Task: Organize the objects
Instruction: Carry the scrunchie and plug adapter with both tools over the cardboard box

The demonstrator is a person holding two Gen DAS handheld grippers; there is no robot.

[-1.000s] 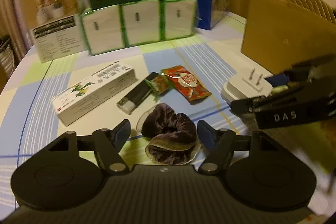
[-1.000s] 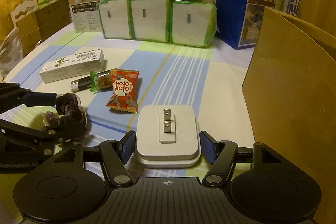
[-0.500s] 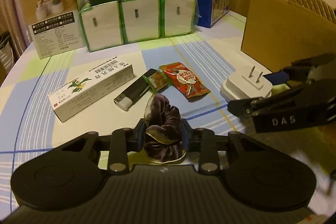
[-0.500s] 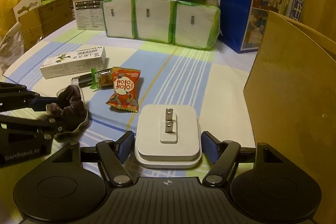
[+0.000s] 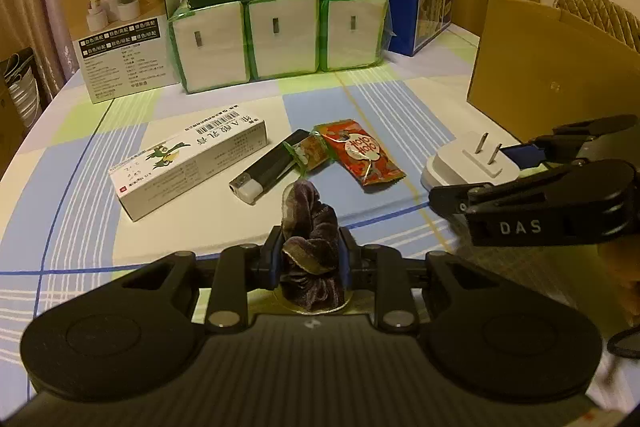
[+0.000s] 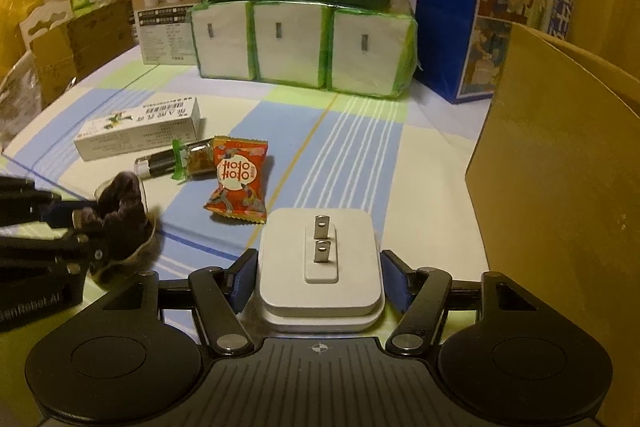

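My left gripper [image 5: 310, 259] is shut on a dark purple velvet scrunchie [image 5: 310, 227], which is squeezed upright between the pads over a clear plastic disc. The right wrist view shows that scrunchie [image 6: 124, 223] at the left, pinched by the left gripper's fingers [image 6: 60, 211]. My right gripper [image 6: 320, 279] is open, its blue pads flanking a white plug charger [image 6: 320, 291] that lies prongs up on the tablecloth. There are narrow gaps on both sides. The charger [image 5: 468, 163] also appears at the right of the left wrist view.
Beyond the scrunchie lie a white medicine box [image 5: 188, 167], a black lighter [image 5: 266, 173], a small green candy [image 5: 310, 153] and a red snack packet [image 5: 362, 157]. A cardboard box [image 5: 552, 75] stands at the right. Tissue packs [image 5: 280, 43] and tall cartons line the back.
The left gripper's fingers closed from wide open onto the scrunchie, squeezing it narrow and tall. The right gripper stayed around the charger with hardly any movement.
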